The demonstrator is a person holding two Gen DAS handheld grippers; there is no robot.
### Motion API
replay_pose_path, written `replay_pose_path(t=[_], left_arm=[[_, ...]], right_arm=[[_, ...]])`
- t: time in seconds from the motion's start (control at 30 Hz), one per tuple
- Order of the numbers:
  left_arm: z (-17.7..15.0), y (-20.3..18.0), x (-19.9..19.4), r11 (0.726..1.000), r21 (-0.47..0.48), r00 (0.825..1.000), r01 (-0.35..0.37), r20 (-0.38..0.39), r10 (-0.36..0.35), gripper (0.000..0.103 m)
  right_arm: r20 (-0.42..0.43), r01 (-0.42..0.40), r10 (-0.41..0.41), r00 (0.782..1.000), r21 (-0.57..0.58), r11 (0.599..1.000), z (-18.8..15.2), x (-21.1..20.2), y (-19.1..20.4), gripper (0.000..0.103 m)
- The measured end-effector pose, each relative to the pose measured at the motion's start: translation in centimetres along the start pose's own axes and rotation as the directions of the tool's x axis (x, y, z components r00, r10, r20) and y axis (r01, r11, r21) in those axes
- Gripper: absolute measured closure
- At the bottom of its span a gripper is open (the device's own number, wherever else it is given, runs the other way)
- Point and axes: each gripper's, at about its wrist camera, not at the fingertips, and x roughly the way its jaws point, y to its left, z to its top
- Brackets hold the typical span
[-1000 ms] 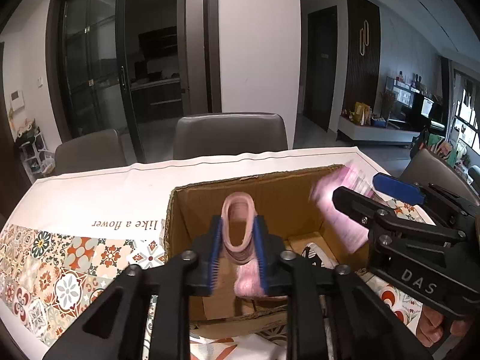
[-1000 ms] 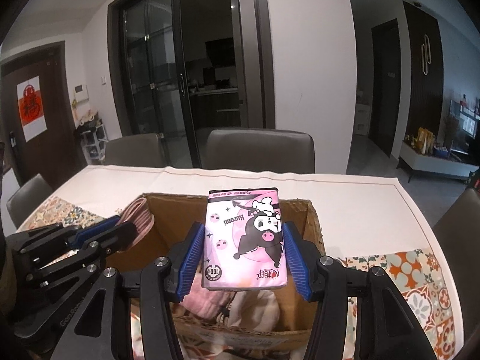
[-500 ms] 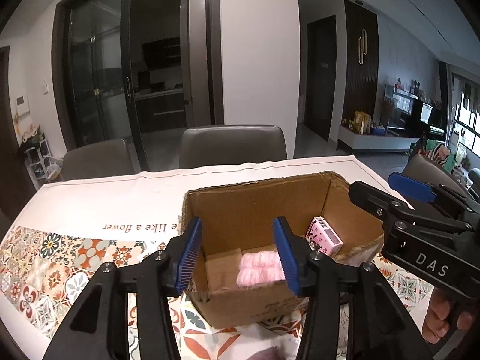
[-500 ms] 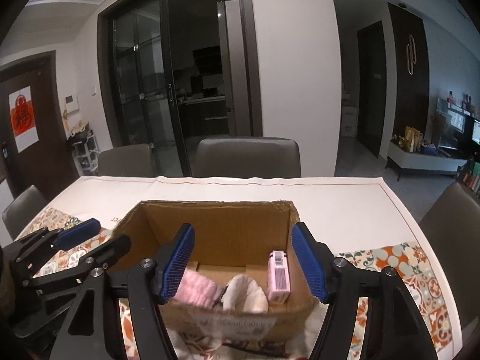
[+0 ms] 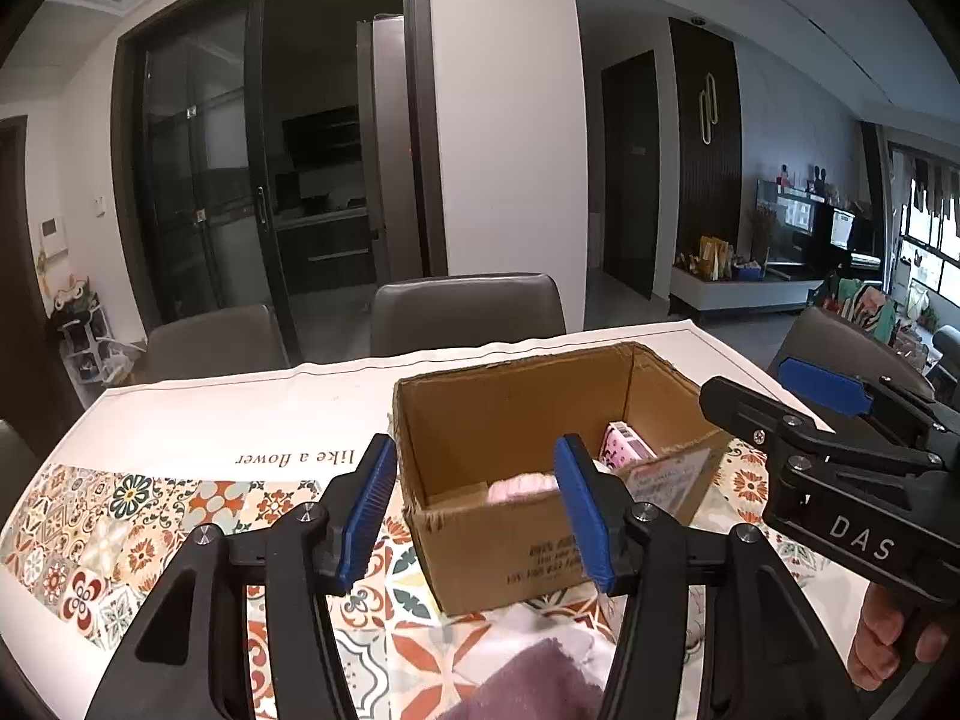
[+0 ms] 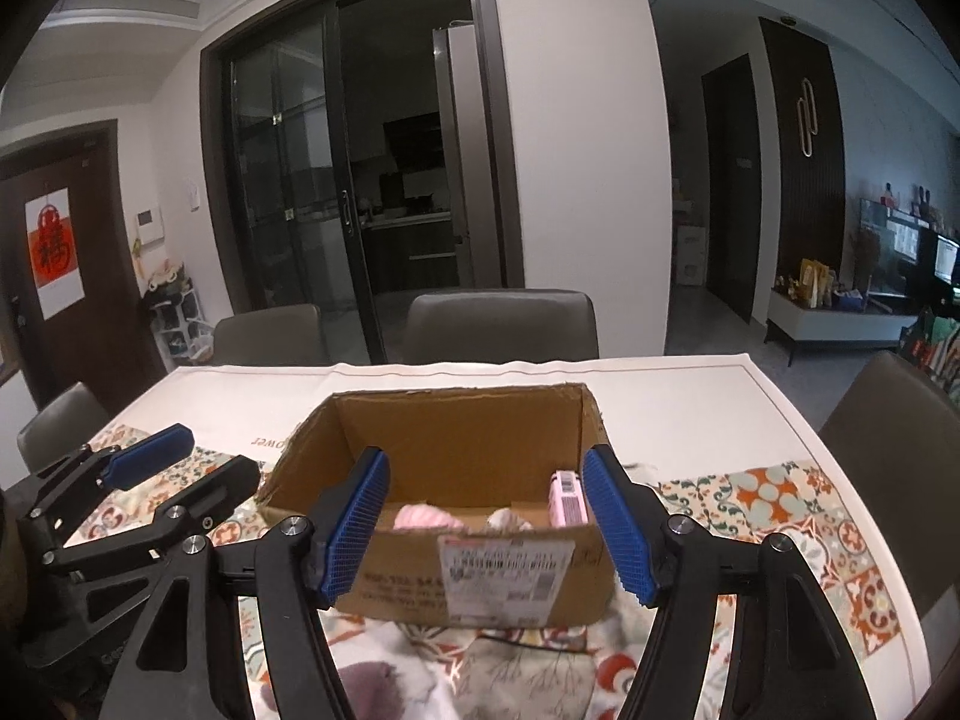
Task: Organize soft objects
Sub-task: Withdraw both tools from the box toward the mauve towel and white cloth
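- Left gripper (image 5: 477, 510): blue-padded jaws stand about half apart, nothing between the pads. They have just been opening. Empty.
- Right gripper (image 6: 489, 525): jaws spread wide, pads bare, gripping nothing. They have just been opening further.
- Cardboard box (image 5: 480, 546) sits open-topped on the table (image 5: 252, 414), dead ahead at 12 o'clock of both claws. In the left wrist view its near wall shows between the two pads, beyond them, not touched.
- In the right wrist view the box (image 6: 414, 582) fills the gap between the pads; a white shipping label (image 6: 504, 570) is stuck on its near wall.
- Pink rolled cloth (image 6: 426, 519) lies on the box floor, at about 11 o'clock from the right claw's midpoint, well clear of the pads. Same item in the left wrist view (image 5: 522, 486), at about 1 o'clock of the left claw.
- Pale bundle (image 6: 510, 521) lies just beside the pink one, on its 3 o'clock side.
- Pink tissue pack (image 6: 567, 498) stands on edge against the box's right wall, at about 2 o'clock of the right claw; seen in the left wrist view too (image 5: 627, 450).
- Mauve cloth (image 5: 534, 684) lies on the table at 6 o'clock of the left claw, under the fingers; more loose pale fabric beside it, blurred.
- Patterned tile-print tablecloth (image 5: 120, 516) covers the near table.
- A person's hand (image 5: 888, 642) holds the right gripper's handle, at 4 o'clock in the left wrist view.
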Motion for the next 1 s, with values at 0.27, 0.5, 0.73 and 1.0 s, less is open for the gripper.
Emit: replay_pose_path(t=[0.27,0.5,0.73,1.0], left_arm=[[-2.0,0.6,-2.1,1.000,-0.021,1.000,0.013,0.009,-0.012,0.047],[-4.5,0.9,-3.4,0.999,-0.026,1.000,0.025,-0.002,-0.025,0.045],[-6.9,0.9,-4.1,0.999,-0.029,0.999,0.037,-0.030,-0.038,0.045],[-9.5,0.8,-4.7,0.999,-0.003,0.997,0.038,-0.060,-0.039,0.045]], right_arm=[[-0.006,0.010,-0.009,1.000,0.012,1.000,-2.2,-2.1,0.8,0.035],[-0.003,0.032,-0.032,0.999,0.008,0.999,-4.0,-3.8,1.4,0.035],[-0.035,0.039,-0.039,0.999,0.003,0.999,-6.2,-4.3,2.0,0.035],[-0.103,0.034,-0.033,0.994,0.013,0.999,-9.1,-4.2,2.2,0.035]])
